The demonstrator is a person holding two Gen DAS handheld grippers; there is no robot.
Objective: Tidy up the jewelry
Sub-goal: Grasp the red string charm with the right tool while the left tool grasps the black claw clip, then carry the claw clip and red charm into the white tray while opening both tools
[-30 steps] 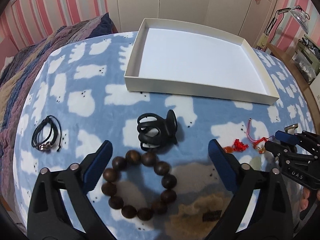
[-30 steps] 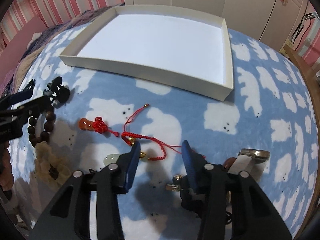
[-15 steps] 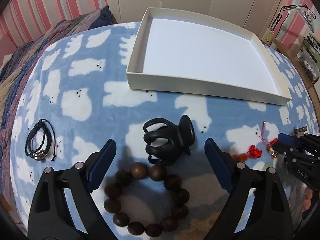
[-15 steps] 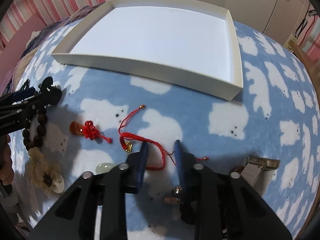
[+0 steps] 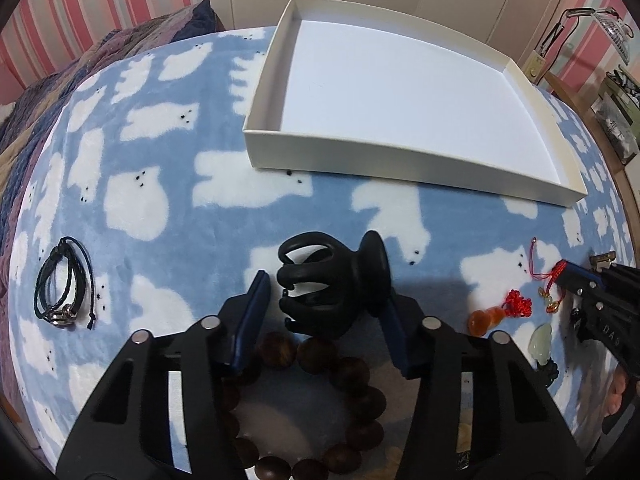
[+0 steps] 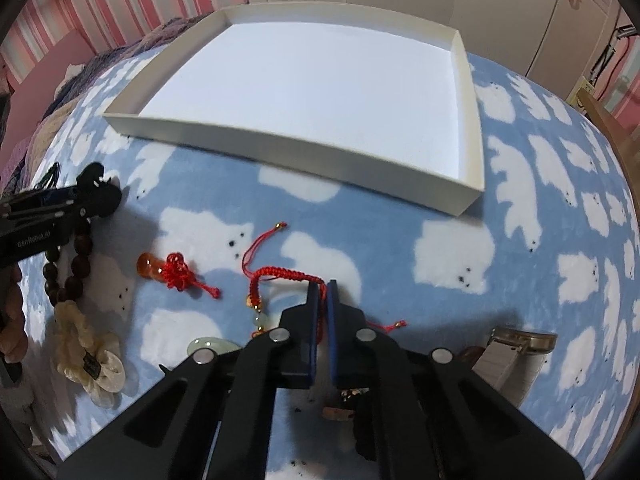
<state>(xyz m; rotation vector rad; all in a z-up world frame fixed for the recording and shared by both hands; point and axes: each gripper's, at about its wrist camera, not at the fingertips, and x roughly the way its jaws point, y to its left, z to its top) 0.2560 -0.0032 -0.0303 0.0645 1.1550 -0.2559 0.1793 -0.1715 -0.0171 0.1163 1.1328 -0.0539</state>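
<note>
A black hair claw (image 5: 334, 286) is framed by the left gripper (image 5: 324, 300), whose jaws are closing around it; whether the pads already press on it cannot be told. The claw lies on a blue fleece blanket (image 5: 152, 184), just beyond a ring of dark wooden beads (image 5: 312, 404). The right gripper (image 6: 322, 286) has its jaws pressed together, pinching a red braided cord (image 6: 286, 274). A white tray (image 6: 312, 160) is set farther back, well apart from both. A black cord bracelet (image 5: 62, 282) lies far left.
</note>
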